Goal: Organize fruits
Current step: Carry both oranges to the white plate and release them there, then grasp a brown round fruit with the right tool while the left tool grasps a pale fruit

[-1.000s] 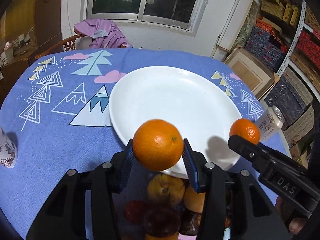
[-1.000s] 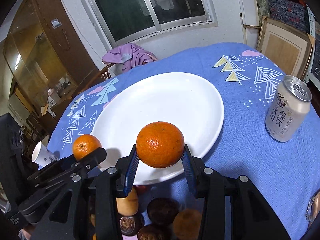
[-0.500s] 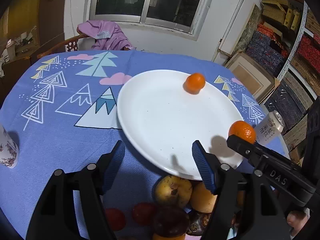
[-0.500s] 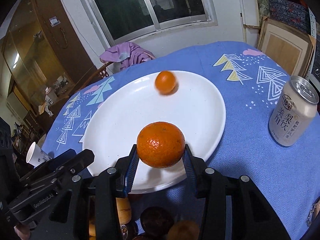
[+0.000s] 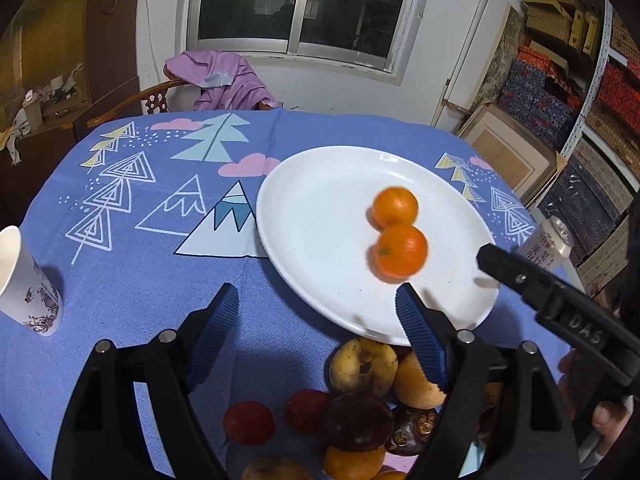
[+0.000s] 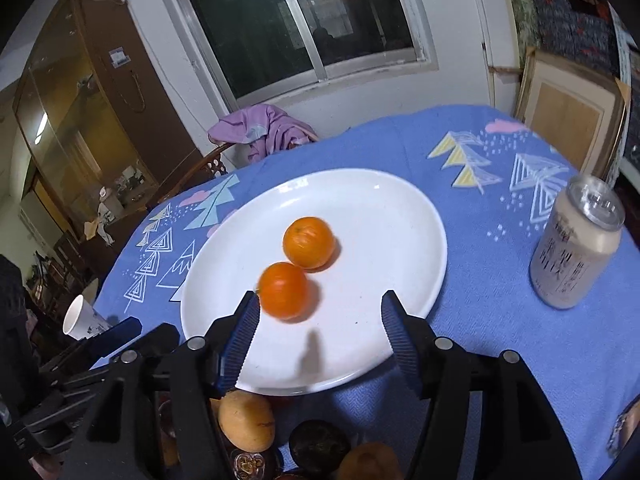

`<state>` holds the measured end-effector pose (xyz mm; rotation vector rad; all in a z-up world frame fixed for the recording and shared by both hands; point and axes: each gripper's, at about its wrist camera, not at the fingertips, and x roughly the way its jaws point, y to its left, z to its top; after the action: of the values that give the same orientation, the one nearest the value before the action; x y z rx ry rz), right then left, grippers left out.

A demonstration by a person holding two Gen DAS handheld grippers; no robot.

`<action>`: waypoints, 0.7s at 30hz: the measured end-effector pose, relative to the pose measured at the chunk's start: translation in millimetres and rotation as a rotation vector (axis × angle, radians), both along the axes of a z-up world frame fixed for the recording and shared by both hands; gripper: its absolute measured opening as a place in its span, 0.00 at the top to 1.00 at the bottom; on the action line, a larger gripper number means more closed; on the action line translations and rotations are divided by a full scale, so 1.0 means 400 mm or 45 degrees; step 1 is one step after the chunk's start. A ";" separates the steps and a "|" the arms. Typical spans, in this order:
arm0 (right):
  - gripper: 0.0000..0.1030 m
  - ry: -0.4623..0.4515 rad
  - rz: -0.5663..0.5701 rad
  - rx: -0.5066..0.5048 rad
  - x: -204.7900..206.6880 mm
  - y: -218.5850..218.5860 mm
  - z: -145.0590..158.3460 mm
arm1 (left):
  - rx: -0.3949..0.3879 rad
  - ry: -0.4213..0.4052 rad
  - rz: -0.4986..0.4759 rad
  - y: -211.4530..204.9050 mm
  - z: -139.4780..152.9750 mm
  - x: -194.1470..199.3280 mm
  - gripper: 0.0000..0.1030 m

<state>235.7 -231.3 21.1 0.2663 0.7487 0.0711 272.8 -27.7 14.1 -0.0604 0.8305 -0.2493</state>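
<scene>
Two oranges are being seen on white plate, touching each other: far orange and near orange, blurred. Left gripper jaws have just been opening, standing wide apart, nothing gripped. Right gripper jaws have likewise been opening, nothing being pressed. Plate's left half is being left bare. Round fruit, long axis cannot be told. Fruit pile is lying just below plate's near rim.

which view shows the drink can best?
Right wrist: the can stands whole and unblocked on the cloth right of the plate. Left wrist catches only its top at the frame edge, behind the right gripper's finger.
</scene>
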 end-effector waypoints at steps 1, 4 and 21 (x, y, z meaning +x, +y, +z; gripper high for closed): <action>0.38 0.007 0.015 -0.006 -0.001 0.006 0.000 | 0.014 0.000 0.002 0.000 -0.003 0.000 0.24; 0.38 0.038 0.069 -0.026 -0.018 0.031 -0.005 | 0.036 0.015 -0.006 0.013 -0.005 -0.002 0.24; 0.59 0.217 0.270 0.126 -0.089 0.102 -0.080 | -0.015 0.083 0.084 0.122 0.000 -0.052 0.19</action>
<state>200.3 -190.4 -10.8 0.2889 0.9429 0.2900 251.9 20.9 13.9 -0.1073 0.8907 -0.1911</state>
